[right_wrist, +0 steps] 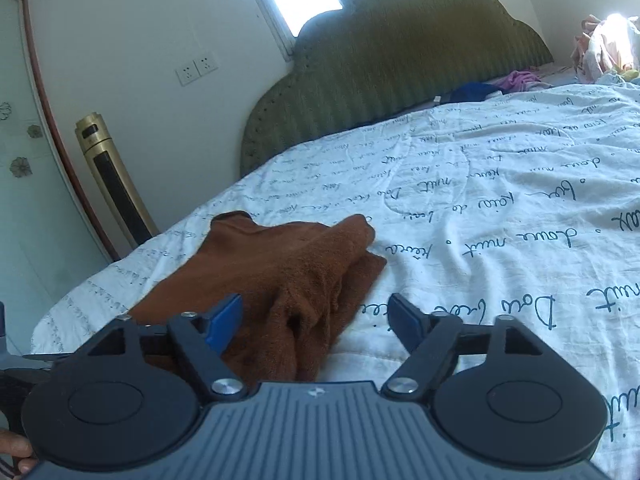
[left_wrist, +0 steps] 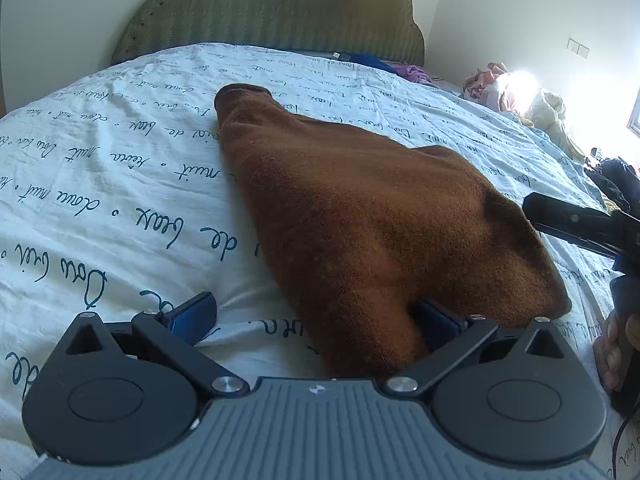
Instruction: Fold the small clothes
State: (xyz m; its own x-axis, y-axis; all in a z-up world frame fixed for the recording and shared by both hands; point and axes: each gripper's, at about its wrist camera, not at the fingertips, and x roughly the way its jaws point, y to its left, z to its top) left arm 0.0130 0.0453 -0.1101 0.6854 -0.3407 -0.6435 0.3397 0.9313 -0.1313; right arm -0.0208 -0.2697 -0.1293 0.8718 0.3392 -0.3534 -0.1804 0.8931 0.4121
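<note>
Though the brown cloth (left_wrist: pixel 372 216) already lies doubled on the bed (left_wrist: pixel 120 184), it looks lumpy, so I judge folding unfinished. My left gripper (left_wrist: pixel 320 320) and right gripper (right_wrist: pixel 316 320) both gape, cloth between each, unpinched.

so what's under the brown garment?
Brown garment lies on the script-printed white bedspread. Its near edge drapes over the left gripper's right finger; anything beneath is hidden.
</note>
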